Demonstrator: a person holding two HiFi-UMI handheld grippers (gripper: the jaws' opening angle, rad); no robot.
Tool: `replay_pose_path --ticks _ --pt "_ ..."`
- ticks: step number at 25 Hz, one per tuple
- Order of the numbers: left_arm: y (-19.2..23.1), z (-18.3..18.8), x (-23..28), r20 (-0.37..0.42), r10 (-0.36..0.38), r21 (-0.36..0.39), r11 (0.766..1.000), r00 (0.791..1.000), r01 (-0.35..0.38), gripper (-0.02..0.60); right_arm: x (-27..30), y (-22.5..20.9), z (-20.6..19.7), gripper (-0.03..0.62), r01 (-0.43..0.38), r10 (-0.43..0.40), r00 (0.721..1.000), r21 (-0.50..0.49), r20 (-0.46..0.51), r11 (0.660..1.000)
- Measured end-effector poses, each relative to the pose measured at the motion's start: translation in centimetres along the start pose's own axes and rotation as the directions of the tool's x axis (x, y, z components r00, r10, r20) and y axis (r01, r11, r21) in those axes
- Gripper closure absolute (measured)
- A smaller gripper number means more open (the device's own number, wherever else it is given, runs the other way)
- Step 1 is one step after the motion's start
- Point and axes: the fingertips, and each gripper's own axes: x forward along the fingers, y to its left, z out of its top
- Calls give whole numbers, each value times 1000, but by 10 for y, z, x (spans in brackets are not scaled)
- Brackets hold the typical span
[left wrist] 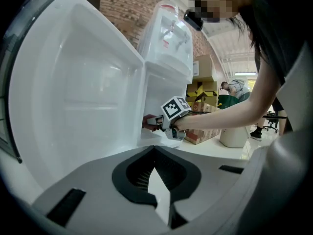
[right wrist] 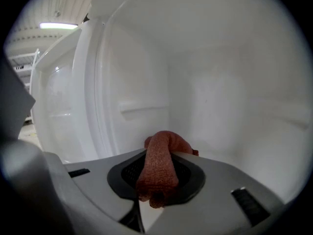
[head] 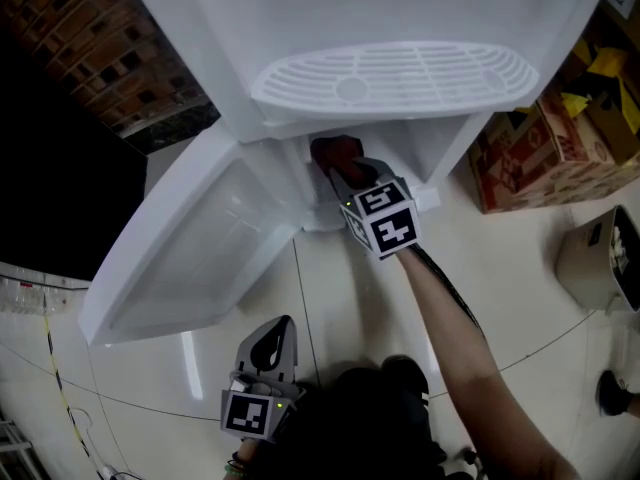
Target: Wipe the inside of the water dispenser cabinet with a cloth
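Note:
From above, the white water dispenser (head: pixel 395 73) stands with its cabinet door (head: pixel 190 238) swung open to the left. My right gripper (head: pixel 335 163) reaches into the cabinet opening below the drip grille and is shut on a red cloth (head: pixel 335 151). In the right gripper view the cloth (right wrist: pixel 156 170) hangs rolled between the jaws, facing the white inner walls (right wrist: pixel 210 97); it is short of the back wall. My left gripper (head: pixel 283 326) is held low over the floor, shut and holding nothing. In the left gripper view the door's inner side (left wrist: pixel 78 82) fills the left.
Cardboard boxes (head: pixel 540 153) stand on the floor right of the dispenser, and a pale bin (head: pixel 600 263) sits further right. A black cable (head: pixel 450 288) runs along the right arm. A brick wall (head: pixel 90 38) lies at the far left.

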Motion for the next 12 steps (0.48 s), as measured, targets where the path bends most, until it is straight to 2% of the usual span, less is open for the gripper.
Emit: replay_pose_path --ticks 2,3,7,10,12 --pt "1 0 1 1 1 -4 1000 1000 -1 603 -21 -19 38 522 112 -106 990 -68 93 991" --pt "1 0 1 2 1 -5 1000 1000 -1 603 -34 -28 58 522 173 -159 977 -88 145 981" --pt "-3 0 3 2 -9 1 1000 1000 9 603 -85 -63 115 522 388 -354 883 -54 309 920" --pt "-5 1 6 3 -15 -2 1000 1000 15 603 -108 -82 130 523 509 -463 816 -50 346 860" --pt "-7 1 7 3 -20 -3 1000 1000 20 603 -110 -94 128 523 539 -502 799 -23 333 842"
